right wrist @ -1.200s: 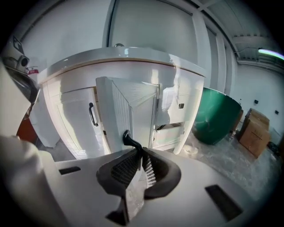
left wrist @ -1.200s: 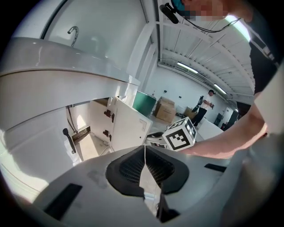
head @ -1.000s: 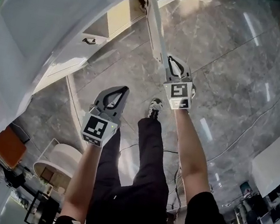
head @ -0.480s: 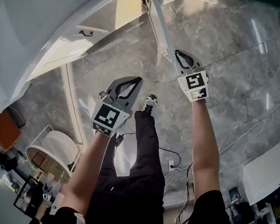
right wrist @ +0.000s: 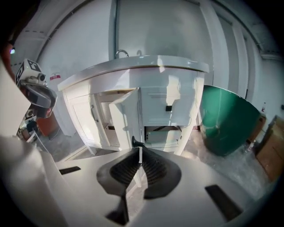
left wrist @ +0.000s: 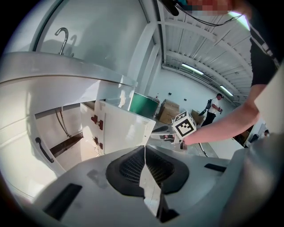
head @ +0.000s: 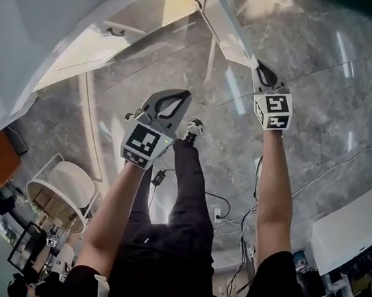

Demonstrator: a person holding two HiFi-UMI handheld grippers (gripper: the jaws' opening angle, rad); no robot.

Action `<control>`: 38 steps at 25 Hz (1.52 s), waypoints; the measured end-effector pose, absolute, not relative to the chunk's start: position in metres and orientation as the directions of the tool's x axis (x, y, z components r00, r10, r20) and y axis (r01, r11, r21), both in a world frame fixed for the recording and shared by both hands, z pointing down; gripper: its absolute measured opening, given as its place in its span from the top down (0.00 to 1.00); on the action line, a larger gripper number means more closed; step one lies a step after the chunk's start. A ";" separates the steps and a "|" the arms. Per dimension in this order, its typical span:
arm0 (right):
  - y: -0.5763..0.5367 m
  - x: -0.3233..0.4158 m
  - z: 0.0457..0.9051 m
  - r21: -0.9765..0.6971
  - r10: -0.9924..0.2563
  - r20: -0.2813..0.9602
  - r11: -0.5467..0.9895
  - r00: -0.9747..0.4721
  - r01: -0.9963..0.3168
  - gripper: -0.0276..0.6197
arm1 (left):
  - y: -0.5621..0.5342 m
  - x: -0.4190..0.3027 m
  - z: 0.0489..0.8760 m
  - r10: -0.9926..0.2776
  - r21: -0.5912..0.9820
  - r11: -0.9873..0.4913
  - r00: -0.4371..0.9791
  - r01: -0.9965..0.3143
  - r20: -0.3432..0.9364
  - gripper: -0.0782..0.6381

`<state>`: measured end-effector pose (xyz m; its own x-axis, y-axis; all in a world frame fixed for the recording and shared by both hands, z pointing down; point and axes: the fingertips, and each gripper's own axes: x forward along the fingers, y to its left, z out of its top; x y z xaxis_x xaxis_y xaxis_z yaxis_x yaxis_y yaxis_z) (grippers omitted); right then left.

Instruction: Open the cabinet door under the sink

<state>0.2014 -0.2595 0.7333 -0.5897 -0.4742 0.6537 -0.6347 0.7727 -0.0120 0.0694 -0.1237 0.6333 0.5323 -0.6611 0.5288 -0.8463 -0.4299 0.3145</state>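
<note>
The white sink cabinet [head: 47,13] fills the upper left of the head view. Its right-hand door [head: 222,25] stands swung out over the marble floor, and the inside of the cabinet [left wrist: 66,137] shows with pipes. My right gripper [head: 262,67] is at the door's free edge, shut on the dark door handle [right wrist: 135,142]; in the right gripper view [right wrist: 140,150] I see the door [right wrist: 124,117] nearly edge-on. My left gripper [head: 173,94] hangs apart from the cabinet, below the door, shut with nothing in it [left wrist: 145,148].
The left-hand door [head: 83,49] stays closed, with its dark handle [head: 114,30]. A green bin [right wrist: 226,119] stands right of the cabinet. The person's legs and a shoe [head: 190,130] are below the grippers. A white round stand [head: 68,192] and cables [head: 229,209] lie on the floor.
The door has swung further out from the cabinet. My right gripper has moved right and away with it. The left gripper has shifted only a little.
</note>
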 end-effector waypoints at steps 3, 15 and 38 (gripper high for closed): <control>-0.259 0.211 0.720 -0.004 -0.488 0.650 0.765 -0.583 -0.645 0.84 | -0.123 0.071 0.627 -0.661 0.307 -0.436 0.533 -0.846 0.528 0.87; -0.180 0.193 0.608 -0.100 -0.510 0.528 0.756 -0.679 -0.646 0.84 | -0.101 0.080 0.557 -0.650 0.232 -0.497 0.536 -0.836 0.538 0.87; -0.011 0.140 0.429 -0.169 -0.504 0.520 0.731 -0.690 -0.661 0.84 | 0.019 0.023 0.405 -0.687 0.208 -0.525 0.555 -0.825 0.470 0.87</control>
